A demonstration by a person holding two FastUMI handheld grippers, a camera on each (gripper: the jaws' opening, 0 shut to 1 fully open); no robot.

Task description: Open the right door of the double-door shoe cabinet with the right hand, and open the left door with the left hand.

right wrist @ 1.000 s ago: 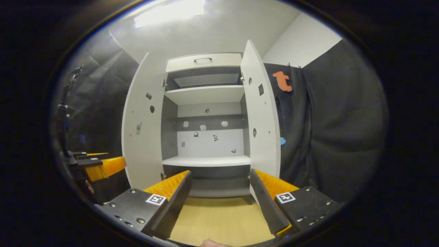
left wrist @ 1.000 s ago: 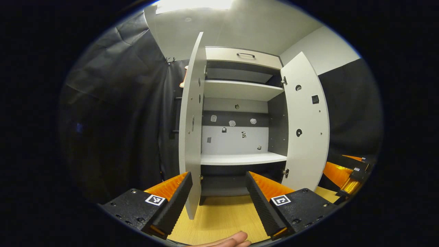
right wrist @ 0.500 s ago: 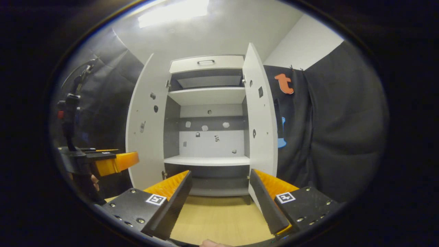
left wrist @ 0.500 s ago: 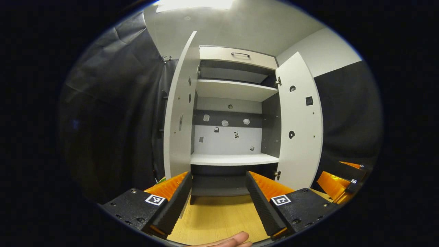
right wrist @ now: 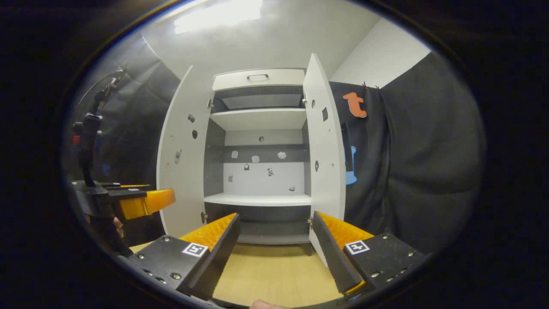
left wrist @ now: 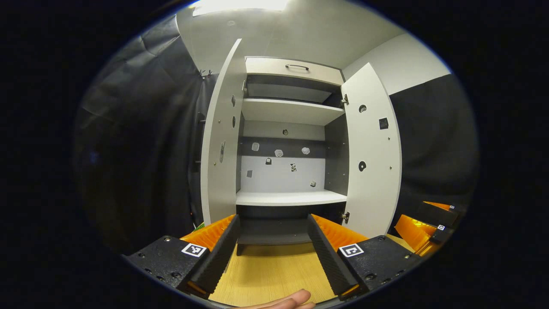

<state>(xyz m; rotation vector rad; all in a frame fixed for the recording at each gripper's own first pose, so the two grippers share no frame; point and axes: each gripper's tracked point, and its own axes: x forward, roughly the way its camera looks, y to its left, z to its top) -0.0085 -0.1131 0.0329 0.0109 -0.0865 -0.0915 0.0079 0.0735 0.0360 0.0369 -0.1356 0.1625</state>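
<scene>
I judge the job done: on the tall white double-door shoe cabinet (left wrist: 291, 128), the left door (left wrist: 218, 146) and right door (left wrist: 372, 154) both stand wide. My left gripper (left wrist: 272, 246) and right gripper (right wrist: 274, 244) gape empty, clear of it. The right gripper view catches the left door's inner face (right wrist: 182, 159) squarely

Booth interior, dim at the sides.
Black cloth (right wrist: 420, 171) is hung along the walls, white wall (left wrist: 399, 64) is seen above, light wood floor (right wrist: 274, 274) below, ceiling light (right wrist: 218, 15) overhead.
</scene>
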